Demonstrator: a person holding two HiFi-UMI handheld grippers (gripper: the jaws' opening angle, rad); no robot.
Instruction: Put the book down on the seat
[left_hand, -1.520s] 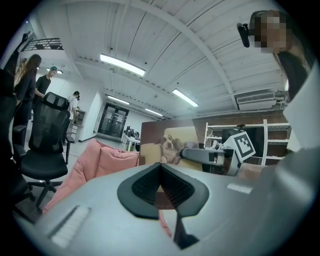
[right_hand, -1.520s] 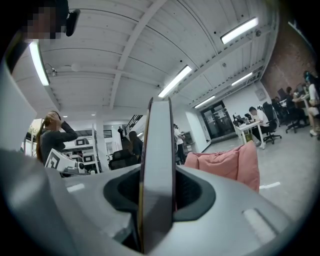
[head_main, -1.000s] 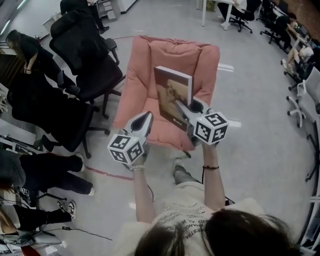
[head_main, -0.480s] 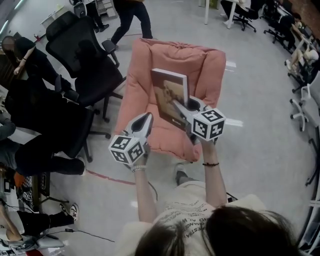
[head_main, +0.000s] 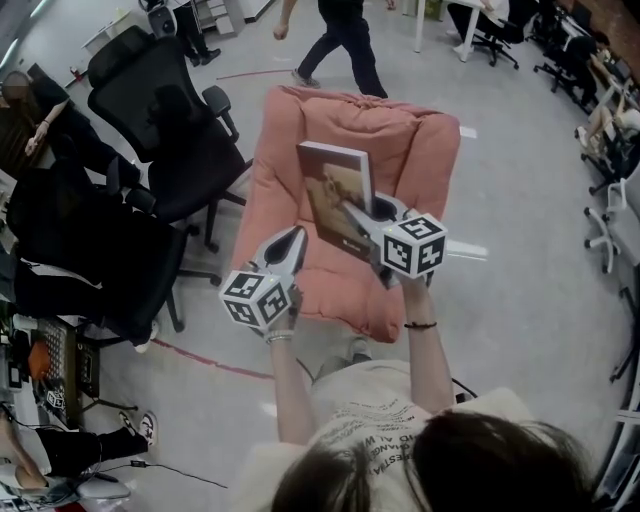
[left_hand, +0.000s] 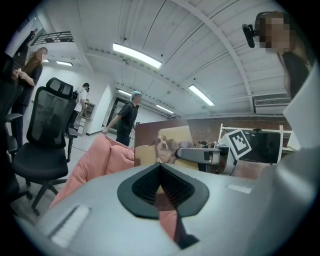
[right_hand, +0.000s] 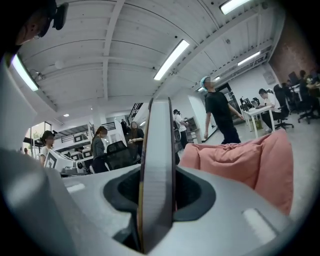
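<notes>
Open office: the person is closing in on the pink seat (head_main: 290, 160), right tool (head_main: 352, 213) gripping the upright book (head_main: 335, 180) over it, left tool (head_main: 291, 240) closed and empty; lowering likely comes next.

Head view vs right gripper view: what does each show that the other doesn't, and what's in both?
Head view only: the book cover photo, the left hand-held gripper shut and empty beside it, the person's arms, and black office chairs.
Right gripper view only: the book edge-on with the jaws pressed on both faces, and ceiling lights.
Both: the book upright in the right hand-held gripper, not yet on the pink seat, and a walking person beyond the seat.
</notes>
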